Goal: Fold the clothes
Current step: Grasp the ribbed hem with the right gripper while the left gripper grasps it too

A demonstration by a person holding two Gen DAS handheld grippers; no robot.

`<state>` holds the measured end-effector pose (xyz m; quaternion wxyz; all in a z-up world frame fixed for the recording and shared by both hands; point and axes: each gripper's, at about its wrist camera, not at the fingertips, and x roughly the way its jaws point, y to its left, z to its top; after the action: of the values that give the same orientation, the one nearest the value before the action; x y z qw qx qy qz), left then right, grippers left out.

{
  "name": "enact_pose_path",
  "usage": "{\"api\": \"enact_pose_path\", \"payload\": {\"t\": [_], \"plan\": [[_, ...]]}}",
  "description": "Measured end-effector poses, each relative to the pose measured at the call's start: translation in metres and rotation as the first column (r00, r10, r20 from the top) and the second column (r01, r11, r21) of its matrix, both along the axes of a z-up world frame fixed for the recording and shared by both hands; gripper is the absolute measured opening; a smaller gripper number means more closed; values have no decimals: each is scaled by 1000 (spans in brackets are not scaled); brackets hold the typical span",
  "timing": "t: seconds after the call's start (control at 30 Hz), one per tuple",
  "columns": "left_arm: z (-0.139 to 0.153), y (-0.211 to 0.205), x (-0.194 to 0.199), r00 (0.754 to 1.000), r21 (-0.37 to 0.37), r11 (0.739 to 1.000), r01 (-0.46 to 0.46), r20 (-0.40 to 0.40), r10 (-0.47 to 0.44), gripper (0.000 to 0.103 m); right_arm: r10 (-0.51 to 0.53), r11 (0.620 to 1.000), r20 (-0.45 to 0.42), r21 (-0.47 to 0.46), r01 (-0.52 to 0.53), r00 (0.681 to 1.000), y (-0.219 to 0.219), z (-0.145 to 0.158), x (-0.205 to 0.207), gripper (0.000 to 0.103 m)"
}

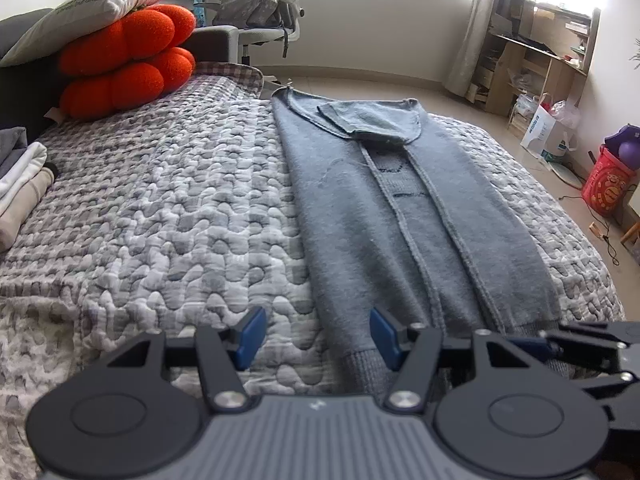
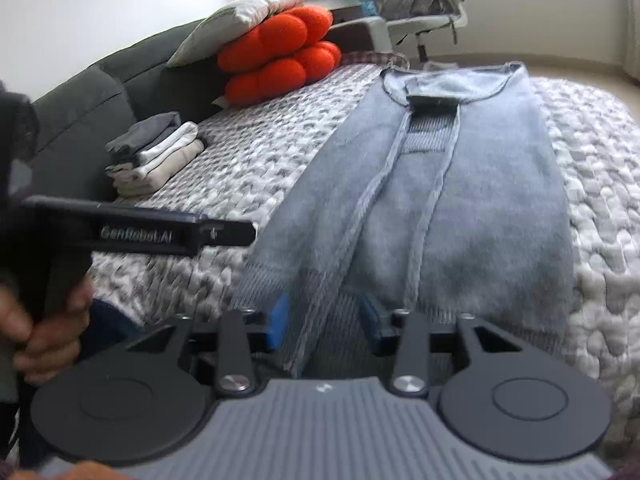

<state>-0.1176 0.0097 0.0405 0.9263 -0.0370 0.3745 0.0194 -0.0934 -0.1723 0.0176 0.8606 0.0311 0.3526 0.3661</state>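
A grey-blue knitted sweater point(image 1: 360, 216) lies lengthwise on the quilted bed, both sleeves folded in over its middle and the collar at the far end. My left gripper point(image 1: 318, 338) is open at the near hem's left corner; the sweater's edge runs between its blue pads point(image 1: 252, 334) without touching them. My right gripper point(image 2: 324, 322) is open too, low over the hem, and a sleeve's ribbed cuff point(image 2: 316, 320) lies loose between its pads. In the right wrist view the sweater point(image 2: 480, 200) is slightly blurred. A hand point(image 2: 44, 328) holds the left gripper's body point(image 2: 140, 232).
Orange cushions point(image 1: 124, 60) and a white pillow point(image 1: 88, 8) sit at the bed's far left. A stack of folded clothes point(image 2: 156, 156) rests by the dark sofa back. An office chair point(image 1: 260, 4), shelves point(image 1: 532, 64) and a red basket point(image 1: 608, 184) stand on the floor beyond the quilt point(image 1: 180, 200).
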Motion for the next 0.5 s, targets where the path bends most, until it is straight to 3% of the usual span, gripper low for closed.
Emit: {"api": "enact_pose_path", "payload": {"t": [0.03,0.13,0.4,0.5], "plan": [[-1,-1,1,1000,1,1000,0,0,0,59,-1,1000,-5,-11,1,1000,3,-2,2,44],[-1,0,1,1000,-9,1000,0,6,1,59,8,999,-21,-43,-9,1000,11,-12,4,6],[-3,5,-8,1000,-43,999,5,-4,-5,59,-71,998,26,0,71,997,-19,-5,-10,4],[-6,4,-12,1000,-56,998,6,-21,-8,59,-47,999,-17,9,47,999,-21,-10,-7,4]]}}
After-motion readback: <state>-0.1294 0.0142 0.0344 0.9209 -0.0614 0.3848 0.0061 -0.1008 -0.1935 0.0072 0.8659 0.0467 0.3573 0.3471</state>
